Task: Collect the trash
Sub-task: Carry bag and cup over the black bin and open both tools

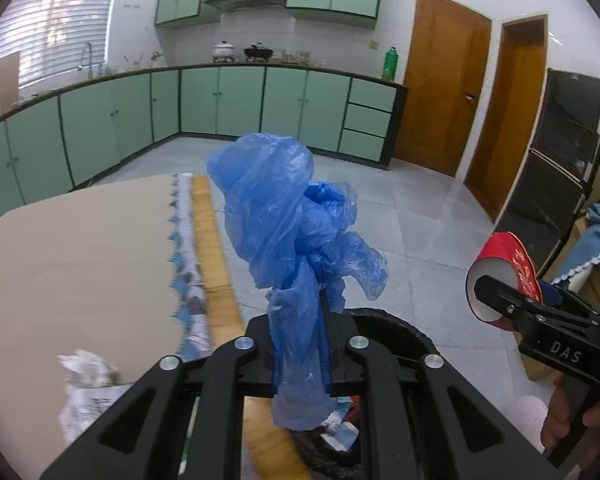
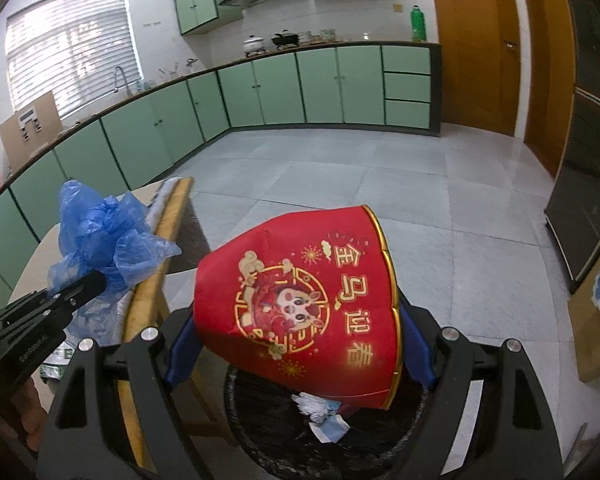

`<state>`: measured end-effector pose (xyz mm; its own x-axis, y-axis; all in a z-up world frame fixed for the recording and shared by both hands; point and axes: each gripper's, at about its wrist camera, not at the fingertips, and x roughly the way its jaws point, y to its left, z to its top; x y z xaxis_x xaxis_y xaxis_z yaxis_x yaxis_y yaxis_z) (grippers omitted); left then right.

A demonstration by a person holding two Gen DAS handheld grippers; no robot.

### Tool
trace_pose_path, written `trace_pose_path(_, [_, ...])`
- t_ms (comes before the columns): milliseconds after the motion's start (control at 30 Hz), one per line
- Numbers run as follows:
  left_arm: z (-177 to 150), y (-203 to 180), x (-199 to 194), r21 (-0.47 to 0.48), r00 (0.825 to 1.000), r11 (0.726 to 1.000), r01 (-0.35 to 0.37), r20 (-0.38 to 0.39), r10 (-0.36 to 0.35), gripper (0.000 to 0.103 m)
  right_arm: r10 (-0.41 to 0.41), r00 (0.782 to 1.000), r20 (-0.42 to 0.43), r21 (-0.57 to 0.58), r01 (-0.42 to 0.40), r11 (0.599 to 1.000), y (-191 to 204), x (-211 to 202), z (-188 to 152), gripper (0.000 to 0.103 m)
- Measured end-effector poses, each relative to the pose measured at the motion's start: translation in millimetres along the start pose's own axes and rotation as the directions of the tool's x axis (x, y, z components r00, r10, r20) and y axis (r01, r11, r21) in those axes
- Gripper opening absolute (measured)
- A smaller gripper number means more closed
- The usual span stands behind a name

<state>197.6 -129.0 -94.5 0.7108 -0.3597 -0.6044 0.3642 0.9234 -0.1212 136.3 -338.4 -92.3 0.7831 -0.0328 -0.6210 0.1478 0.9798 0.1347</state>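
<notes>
My left gripper (image 1: 300, 312) is shut on a crumpled blue plastic bag (image 1: 288, 216) and holds it above the rim of a black trash bin (image 1: 400, 332). The bag also shows in the right wrist view (image 2: 100, 236). My right gripper (image 2: 300, 304) is shut on a red paper cup (image 2: 300, 304) with gold print, lying sideways over the black bin (image 2: 268, 420). The cup shows in the left wrist view (image 1: 504, 272) at the right. White and blue scraps (image 2: 324, 412) lie inside the bin.
A table with a beige cover (image 1: 80, 248) and wooden edge (image 1: 212, 248) stands left of the bin. Crumpled white paper (image 1: 88, 376) lies on it near me. Green cabinets (image 1: 240, 100) line the far walls. A dark shelf unit (image 1: 560, 152) stands right.
</notes>
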Motion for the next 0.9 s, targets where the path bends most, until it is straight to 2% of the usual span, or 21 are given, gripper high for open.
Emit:
trace_pose_path(333, [-28.2, -33.6, 43.8, 0.023, 0.996, 1.0, 0.018, -0.09, -0.016, 0.014, -0.046, 0.995, -0.086, 0.04, 0.05, 0.998, -36.5, 34.8, -33.9, 0.08])
trace_pose_path(500, [-33.2, -41.6, 60.2, 0.012, 0.993, 0.999, 0.031, -0.117, -0.029, 0.016, -0.05, 0.997, -0.067, 0.026, 0.052, 0.998, -42.0, 48.5, -39.1, 0.08])
trace_pose_path(567, [-31.9, -41.4, 65.1, 0.003, 0.991, 0.999, 0.037, -0.126, -0.036, 0.021, -0.05, 0.997, -0.057, 0.023, 0.051, 0.998, -44.3, 50.3, -40.3, 0.081])
trace_pose_path(667, [-26.5, -35.9, 68.6, -0.009, 0.992, 0.999, 0.044, -0.121, -0.045, 0.041, -0.054, 0.997, -0.053, 0.014, 0.055, 0.998, -47.2, 53.0, -45.5, 0.088])
trace_pose_path(900, [-18.3, -37.3, 66.5, -0.017, 0.994, 0.999, 0.047, -0.095, -0.049, 0.05, -0.069, 0.996, -0.049, 0.015, 0.07, 0.997, -55.2, 54.7, -46.8, 0.091])
